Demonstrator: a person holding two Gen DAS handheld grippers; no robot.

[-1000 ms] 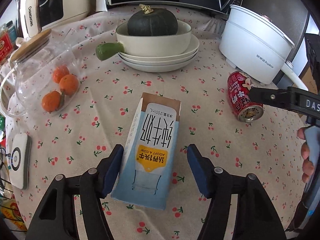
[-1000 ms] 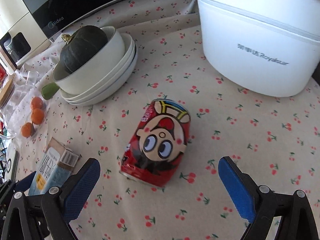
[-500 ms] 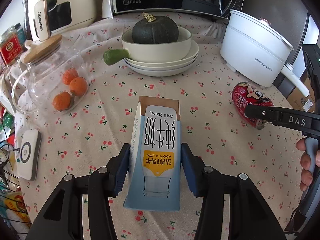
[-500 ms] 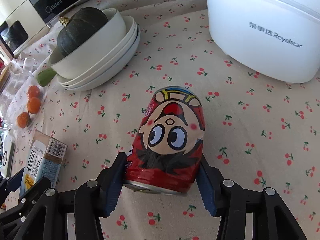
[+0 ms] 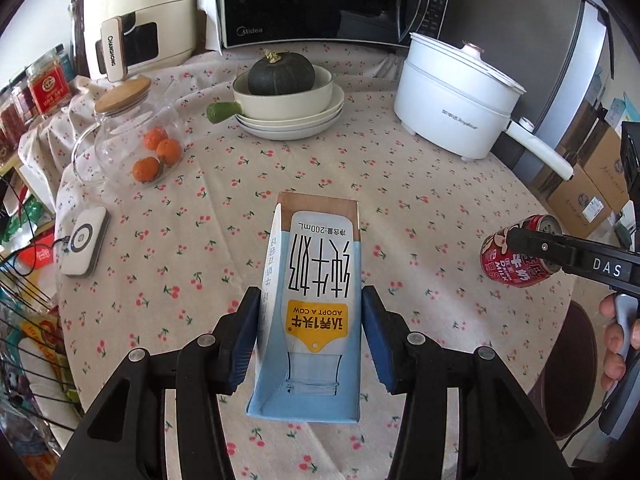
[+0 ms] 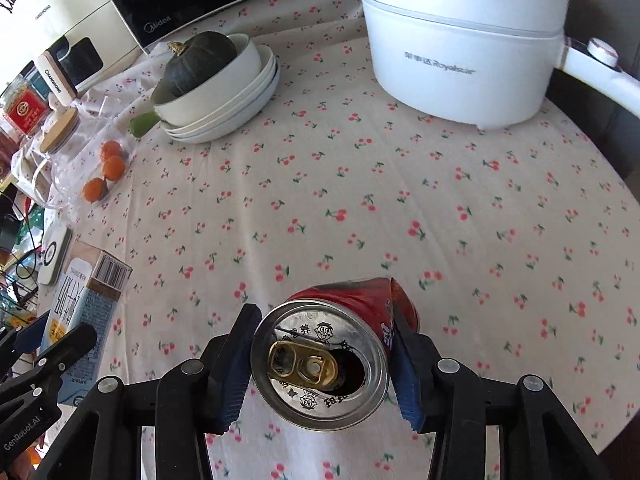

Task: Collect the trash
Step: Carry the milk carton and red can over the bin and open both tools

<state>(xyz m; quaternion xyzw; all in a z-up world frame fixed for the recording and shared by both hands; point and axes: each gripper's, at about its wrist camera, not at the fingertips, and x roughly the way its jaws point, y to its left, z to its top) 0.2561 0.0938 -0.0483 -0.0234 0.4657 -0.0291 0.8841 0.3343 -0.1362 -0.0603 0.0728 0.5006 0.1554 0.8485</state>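
My left gripper (image 5: 310, 340) is shut on a blue and white milk carton (image 5: 316, 304) and holds it above the cherry-print tablecloth (image 5: 224, 216). My right gripper (image 6: 324, 360) is shut on a dented red drink can (image 6: 332, 356), lifted off the table with its opened top toward the camera. The can also shows in the left wrist view (image 5: 516, 256) at the right, held between black fingers. The carton also shows in the right wrist view (image 6: 80, 304) at the lower left.
A white electric pot (image 5: 452, 100) stands at the back right. Stacked plates with a bowl and a dark squash (image 5: 280, 74) stand at the back. A glass jar with oranges (image 5: 132, 144) and a white charger pad (image 5: 84, 246) are at the left. A microwave (image 5: 320, 0) stands behind.
Both grippers closed from open, the left on the carton and the right on the can. Both lifted their objects off the table and pulled back; the can tilted top toward the camera.
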